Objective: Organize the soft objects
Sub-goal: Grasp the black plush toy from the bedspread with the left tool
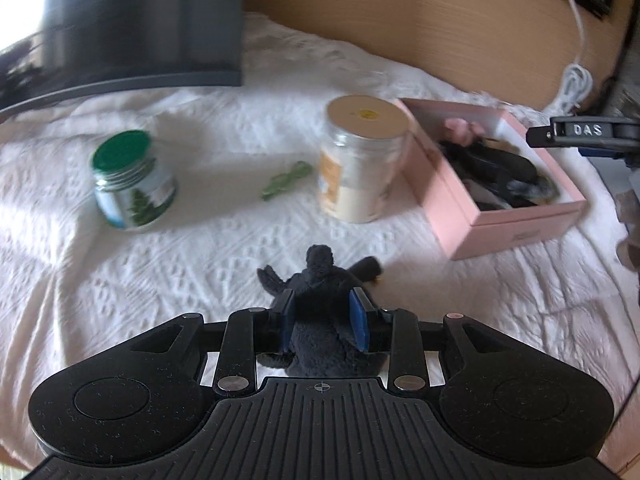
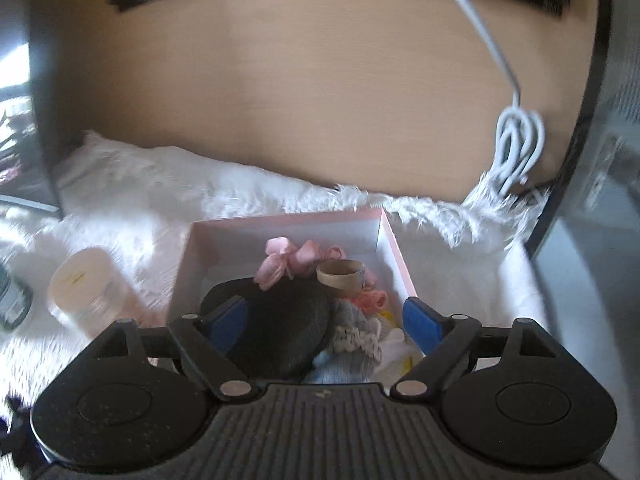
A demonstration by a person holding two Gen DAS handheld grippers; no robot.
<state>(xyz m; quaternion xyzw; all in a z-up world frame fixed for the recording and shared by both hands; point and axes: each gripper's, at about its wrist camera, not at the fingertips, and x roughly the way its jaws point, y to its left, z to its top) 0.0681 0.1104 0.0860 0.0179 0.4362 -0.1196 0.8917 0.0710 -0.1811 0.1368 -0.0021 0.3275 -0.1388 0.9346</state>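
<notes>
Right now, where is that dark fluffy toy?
In the left wrist view, the dark plush toy is clamped in the left gripper, low at centre, above the white blanket, short of the pink box.

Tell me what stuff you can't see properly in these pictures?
- Dark plush toy: the left tongs squeeze it, and the left view hides its lower part and face.
- Pink box: the right view cuts off its near end behind the open right tongs.
- Jar labels, green-lid jar and beige-lid jar: too blurred to read.
</notes>
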